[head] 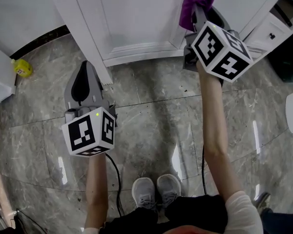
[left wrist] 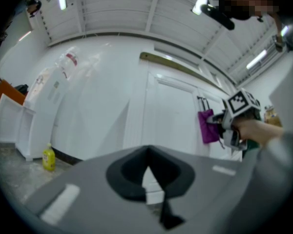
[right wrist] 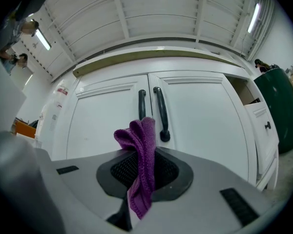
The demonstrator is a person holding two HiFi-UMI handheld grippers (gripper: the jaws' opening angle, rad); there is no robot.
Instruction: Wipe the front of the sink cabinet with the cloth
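Observation:
The purple cloth (head: 194, 2) is bunched between the jaws of my right gripper (head: 201, 14), which is shut on it and held up close to the white sink cabinet doors (head: 136, 18). In the right gripper view the cloth (right wrist: 141, 155) hangs out of the gripper (right wrist: 144, 168) just below the two dark door handles (right wrist: 161, 113). My left gripper (head: 84, 77) hangs lower, over the floor by the cabinet's left corner, shut with nothing in it. The left gripper view shows its jaws (left wrist: 147, 167) meeting, with the cloth (left wrist: 207, 126) far off to the right.
A yellow bottle (head: 22, 68) stands on the grey marble floor (head: 151, 111) at the left. A white drawer unit (head: 271, 30) adjoins the cabinet on the right, with a green bin (right wrist: 278, 106) beyond. The person's shoes (head: 156, 189) and a black cable (head: 115, 179) are below.

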